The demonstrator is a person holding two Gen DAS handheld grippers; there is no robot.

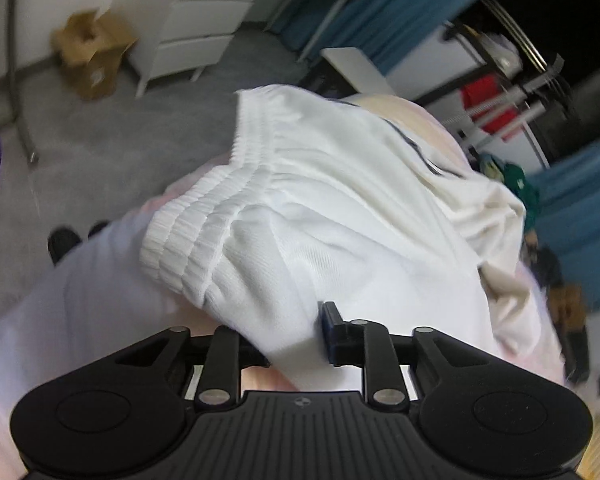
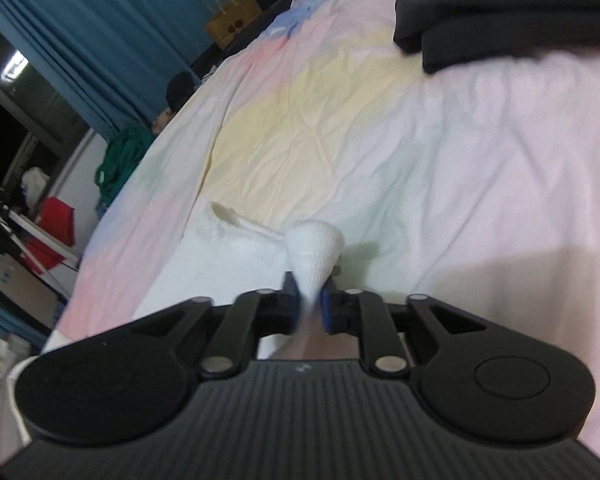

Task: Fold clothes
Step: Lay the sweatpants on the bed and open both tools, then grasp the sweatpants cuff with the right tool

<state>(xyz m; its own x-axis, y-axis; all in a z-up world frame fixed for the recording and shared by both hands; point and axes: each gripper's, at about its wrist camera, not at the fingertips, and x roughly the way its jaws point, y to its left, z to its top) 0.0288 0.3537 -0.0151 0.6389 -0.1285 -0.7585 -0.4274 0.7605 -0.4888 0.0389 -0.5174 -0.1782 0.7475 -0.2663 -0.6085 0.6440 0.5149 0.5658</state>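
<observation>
White shorts [image 1: 320,208] with a ribbed elastic waistband [image 1: 203,232] lie bunched on the pastel bed sheet [image 1: 79,300]. My left gripper [image 1: 295,320] sits at their near edge. Its right fingertip [image 1: 330,320] shows beside the cloth, its left one is hidden under the fabric, and the jaws stand apart with the cloth between them. In the right wrist view the same white shorts [image 2: 235,256] lie low on the sheet [image 2: 460,160]. A cone-shaped fold [image 2: 316,248] rises from between the blue pads of my right gripper [image 2: 308,300], which are parted around it.
A black garment [image 2: 500,8] lies at the far right of the bed. Green clothing [image 2: 119,160] and a paper bag [image 2: 231,20] sit past the bed's left edge. A cardboard box [image 1: 91,52] and white drawers [image 1: 195,36] stand on the grey floor. Blue curtains [image 2: 79,40] hang behind.
</observation>
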